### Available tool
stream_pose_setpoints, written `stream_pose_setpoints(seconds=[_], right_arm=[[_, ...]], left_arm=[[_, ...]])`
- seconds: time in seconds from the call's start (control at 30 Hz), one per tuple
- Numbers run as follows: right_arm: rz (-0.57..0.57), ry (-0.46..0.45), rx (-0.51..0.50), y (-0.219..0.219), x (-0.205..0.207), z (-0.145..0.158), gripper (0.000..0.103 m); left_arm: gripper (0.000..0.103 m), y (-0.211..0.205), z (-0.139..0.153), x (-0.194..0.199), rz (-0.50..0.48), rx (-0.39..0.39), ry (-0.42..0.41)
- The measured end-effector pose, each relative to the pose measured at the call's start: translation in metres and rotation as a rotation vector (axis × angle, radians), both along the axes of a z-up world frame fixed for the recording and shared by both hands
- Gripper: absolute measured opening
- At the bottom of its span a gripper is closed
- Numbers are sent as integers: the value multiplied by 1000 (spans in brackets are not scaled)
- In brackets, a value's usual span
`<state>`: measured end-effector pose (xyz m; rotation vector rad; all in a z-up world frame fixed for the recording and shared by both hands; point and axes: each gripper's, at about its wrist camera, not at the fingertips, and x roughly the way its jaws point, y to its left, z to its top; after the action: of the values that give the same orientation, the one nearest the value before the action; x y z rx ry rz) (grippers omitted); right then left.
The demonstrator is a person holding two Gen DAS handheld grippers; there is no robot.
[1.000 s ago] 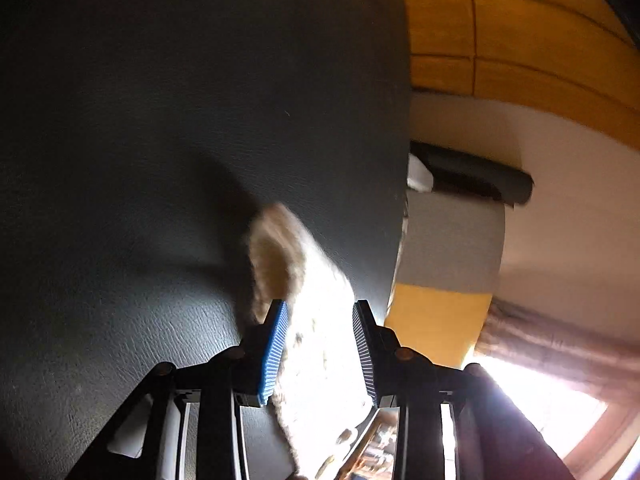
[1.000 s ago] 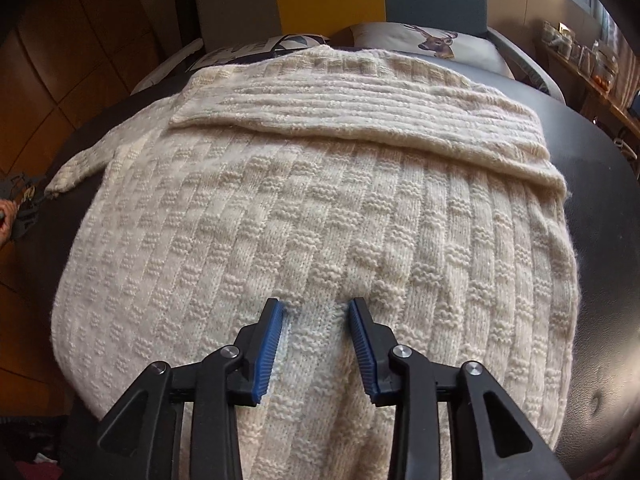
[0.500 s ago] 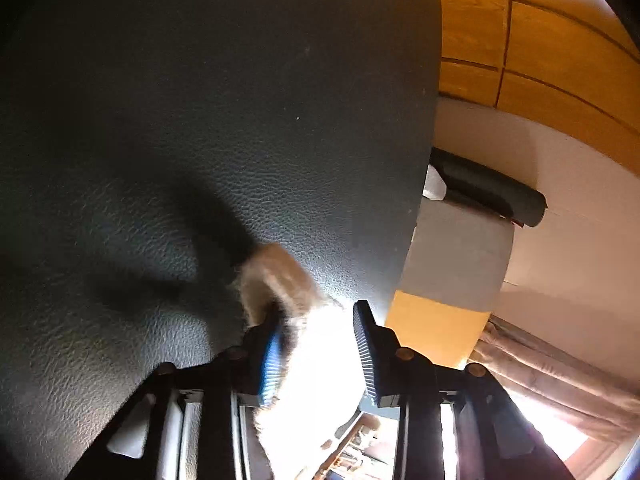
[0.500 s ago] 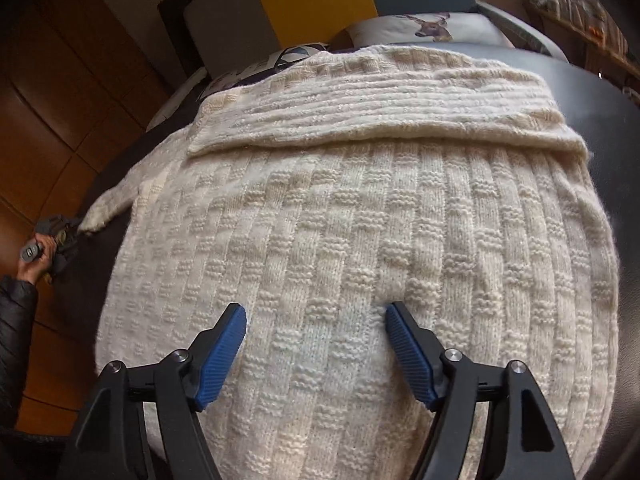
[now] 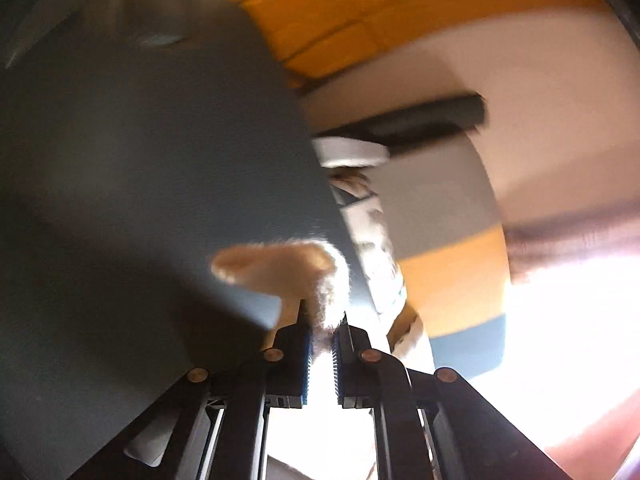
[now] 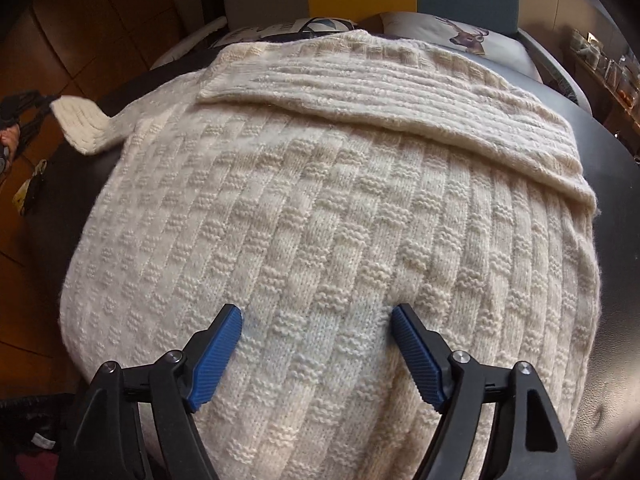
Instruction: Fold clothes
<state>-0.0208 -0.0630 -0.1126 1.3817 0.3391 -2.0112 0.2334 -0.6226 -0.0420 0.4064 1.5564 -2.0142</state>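
So the left gripper (image 5: 320, 340) is clamped on the cuff (image 5: 316, 276) of the cream chunky-knit sweater (image 6: 320, 220) on the black leather worktop (image 6: 616, 280) (probably to fold the sleeve in), while the right gripper (image 6: 316, 344) is opening wide above the body, gripping nothing.

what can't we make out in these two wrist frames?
- Left wrist view: motion blur. The left gripper is shut on the sleeve cuff; the rest of the sweater is out of frame.
- Right wrist view: the sweater runs off the bottom edge, hem unseen. The right gripper is opening over it; contact unclear.
- Right wrist view: the items on the shelf are too small to identify.
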Motion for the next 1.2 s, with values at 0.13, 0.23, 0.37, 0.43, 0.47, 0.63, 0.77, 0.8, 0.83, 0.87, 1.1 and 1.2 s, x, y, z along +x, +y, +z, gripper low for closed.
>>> stream_pose_setpoints(seconds=[0.13, 0.23, 0.37, 0.43, 0.47, 0.63, 0.77, 0.8, 0.83, 0.87, 1.1, 1.2], right_arm=[[-1, 6, -26, 4, 1, 0, 80], [8, 8, -32, 5, 1, 0, 80], [17, 16, -38, 5, 2, -1, 80], [19, 17, -37, 4, 2, 0, 80], [19, 18, -37, 4, 1, 0, 81], [19, 14, -43, 3, 0, 0, 81], [22, 11, -47, 4, -1, 1, 81], [21, 8, -50, 4, -1, 1, 81], [19, 3, -54, 5, -2, 2, 81], [17, -2, -58, 5, -2, 2, 81], [-6, -53, -240, 19, -18, 25, 71], [-53, -115, -417, 18, -42, 44, 71]], left_arm=[[8, 28, 43, -72, -130, -130, -43], [8, 54, 55, -116, -219, -155, -52], [8, 85, 58, -166, -309, -164, -64], [8, 106, 59, -185, -357, -178, -76], [8, 119, 60, -192, -385, -188, -82], [8, 193, 60, -243, -553, -278, -142], [8, 249, 38, -280, -692, -325, -231], [8, 262, 31, -288, -723, -330, -246], [8, 276, 23, -295, -755, -335, -261], [8, 287, 15, -300, -780, -336, -278], [26, 316, -24, -318, -897, -237, -295], [31, 305, -12, -303, -883, -187, -190]])
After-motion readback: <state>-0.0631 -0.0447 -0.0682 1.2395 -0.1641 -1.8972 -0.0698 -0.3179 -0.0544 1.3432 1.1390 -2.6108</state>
